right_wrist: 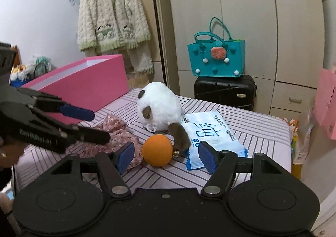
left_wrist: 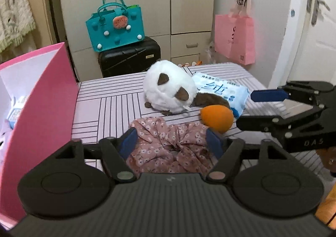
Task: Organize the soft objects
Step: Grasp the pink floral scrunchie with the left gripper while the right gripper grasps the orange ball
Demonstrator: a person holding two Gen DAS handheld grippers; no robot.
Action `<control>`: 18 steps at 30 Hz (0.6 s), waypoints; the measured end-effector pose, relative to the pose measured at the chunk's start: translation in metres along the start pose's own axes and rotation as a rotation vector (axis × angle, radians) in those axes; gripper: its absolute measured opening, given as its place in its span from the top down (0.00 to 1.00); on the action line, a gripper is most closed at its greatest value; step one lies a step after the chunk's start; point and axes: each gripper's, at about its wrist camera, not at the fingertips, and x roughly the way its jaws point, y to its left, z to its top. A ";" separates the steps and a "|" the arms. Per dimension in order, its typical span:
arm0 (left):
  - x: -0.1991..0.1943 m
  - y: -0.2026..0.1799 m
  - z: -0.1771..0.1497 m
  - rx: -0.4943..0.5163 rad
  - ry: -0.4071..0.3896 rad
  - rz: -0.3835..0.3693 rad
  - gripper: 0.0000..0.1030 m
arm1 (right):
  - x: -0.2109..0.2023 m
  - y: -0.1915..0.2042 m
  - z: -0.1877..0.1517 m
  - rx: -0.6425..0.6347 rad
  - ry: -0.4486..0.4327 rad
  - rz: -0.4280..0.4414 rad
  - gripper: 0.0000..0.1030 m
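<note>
A pink floral cloth (left_wrist: pixel 170 146) lies bunched on the striped table; it also shows in the right wrist view (right_wrist: pixel 114 132). My left gripper (left_wrist: pixel 174 142) is open, its blue pads either side of the cloth. A white and brown plush toy (left_wrist: pixel 170 90) lies behind it, also seen in the right wrist view (right_wrist: pixel 159 106). An orange soft ball (left_wrist: pixel 217 118) lies to the right. My right gripper (right_wrist: pixel 167 156) is open and empty, just short of the orange ball (right_wrist: pixel 157 149). A blue and white wipes pack (right_wrist: pixel 212 136) lies beside the ball.
An open pink box (left_wrist: pixel 40 115) stands at the table's left edge, also in the right wrist view (right_wrist: pixel 88 85). Beyond the table are a black suitcase (left_wrist: pixel 129 56) with a teal bag (left_wrist: pixel 115 29), a wardrobe, a hanging pink bag (left_wrist: pixel 235 37) and a door.
</note>
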 end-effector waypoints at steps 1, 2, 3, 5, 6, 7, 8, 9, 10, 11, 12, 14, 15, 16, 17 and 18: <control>0.003 -0.004 -0.001 0.031 0.000 0.020 0.22 | 0.002 -0.001 -0.001 0.006 0.006 -0.001 0.30; 0.006 -0.007 -0.002 0.052 0.004 0.035 0.21 | 0.004 -0.003 -0.002 0.010 0.016 -0.004 0.30; 0.008 -0.009 -0.003 0.058 0.010 0.037 0.21 | 0.004 -0.004 -0.003 0.012 0.020 -0.008 0.30; 0.014 -0.008 -0.002 0.033 0.038 0.005 0.20 | 0.002 -0.007 -0.006 0.025 0.012 -0.018 0.30; 0.017 -0.008 -0.002 0.014 0.054 -0.014 0.20 | 0.001 -0.009 -0.007 0.039 0.010 -0.020 0.30; 0.020 -0.007 -0.002 0.003 0.066 -0.025 0.20 | 0.001 -0.011 -0.007 0.057 0.009 -0.020 0.30; 0.022 -0.008 -0.003 0.004 0.072 -0.022 0.20 | 0.001 -0.012 -0.008 0.075 0.009 -0.023 0.30; 0.024 -0.008 -0.004 0.010 0.073 -0.007 0.20 | 0.002 -0.013 -0.008 0.094 0.013 -0.028 0.30; 0.025 -0.009 -0.006 0.021 0.072 0.019 0.20 | 0.003 -0.014 -0.008 0.113 0.016 -0.030 0.30; 0.026 -0.010 -0.007 0.031 0.071 0.042 0.20 | 0.004 -0.014 -0.007 0.134 0.016 -0.025 0.30; 0.026 -0.010 -0.009 0.036 0.069 0.057 0.20 | 0.004 -0.015 -0.007 0.158 0.015 -0.014 0.30; 0.025 -0.006 -0.012 0.012 0.055 0.070 0.19 | 0.005 -0.016 -0.006 0.201 0.005 0.001 0.30; 0.024 -0.004 -0.014 -0.010 0.044 0.078 0.17 | 0.006 -0.015 -0.006 0.217 0.004 0.003 0.30; 0.025 -0.001 -0.016 -0.035 0.034 0.090 0.10 | 0.007 -0.014 -0.006 0.224 0.005 0.000 0.30; 0.025 0.000 -0.018 -0.051 0.027 0.105 0.07 | 0.007 -0.013 -0.006 0.225 0.006 -0.007 0.30; 0.026 0.001 -0.020 -0.062 0.019 0.123 0.07 | 0.008 -0.010 -0.006 0.220 0.009 -0.018 0.30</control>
